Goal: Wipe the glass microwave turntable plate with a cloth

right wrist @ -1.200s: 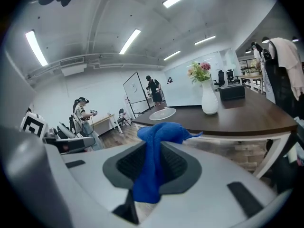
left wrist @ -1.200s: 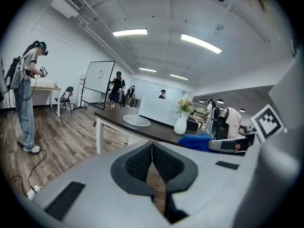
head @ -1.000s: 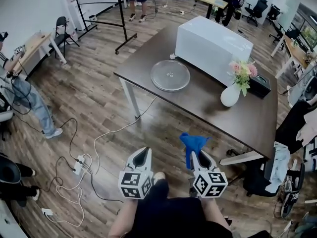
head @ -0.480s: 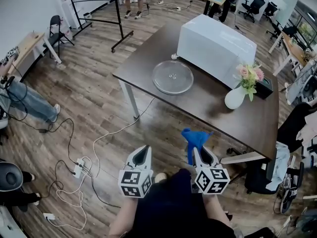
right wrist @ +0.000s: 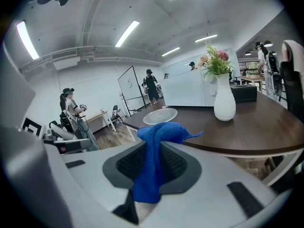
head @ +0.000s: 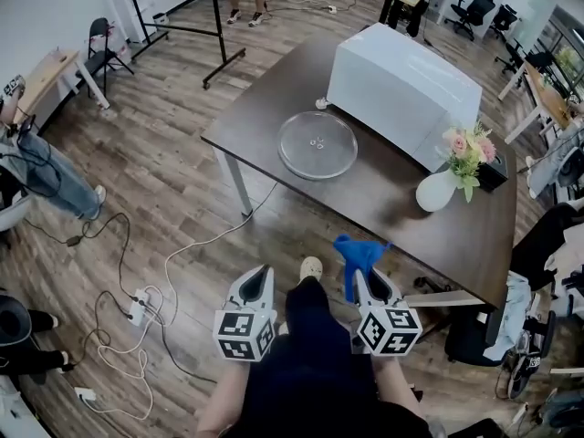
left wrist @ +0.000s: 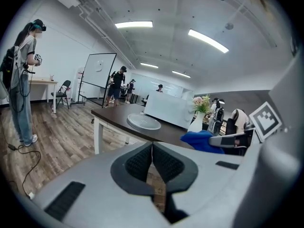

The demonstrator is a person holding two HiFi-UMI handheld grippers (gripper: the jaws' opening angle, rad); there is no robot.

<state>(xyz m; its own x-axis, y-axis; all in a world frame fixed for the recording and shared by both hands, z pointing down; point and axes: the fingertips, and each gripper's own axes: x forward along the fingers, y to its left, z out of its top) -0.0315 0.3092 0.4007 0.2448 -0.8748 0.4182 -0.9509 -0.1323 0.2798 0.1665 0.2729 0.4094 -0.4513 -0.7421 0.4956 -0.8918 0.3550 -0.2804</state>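
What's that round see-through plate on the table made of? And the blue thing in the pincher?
The round plate looks like clear glass: it is smooth and shiny, and the dark table shows through it. The blue cloth looks like soft, fuzzy fabric, maybe microfibre, though that's hard to tell. It bunches and droops where the right gripper pinches it.

The turntable plate [head: 317, 144], near the table's left edge, is seen as clear glass, smooth and glossy, with the dark top showing through. The table [head: 365, 199] is topped in dark brown board, smooth with a faint sheen. The cloth [head: 358, 254] is shown as bright blue fabric, soft, matt and finely napped. The left gripper [head: 261, 274] and right gripper [head: 364, 279] are moulded in matt grey plastic, their jaws lined with black ribbed pads. The vase [head: 435, 192] is finished in glossy white, and the floor [head: 155, 167] is laid in wood-grain planks.
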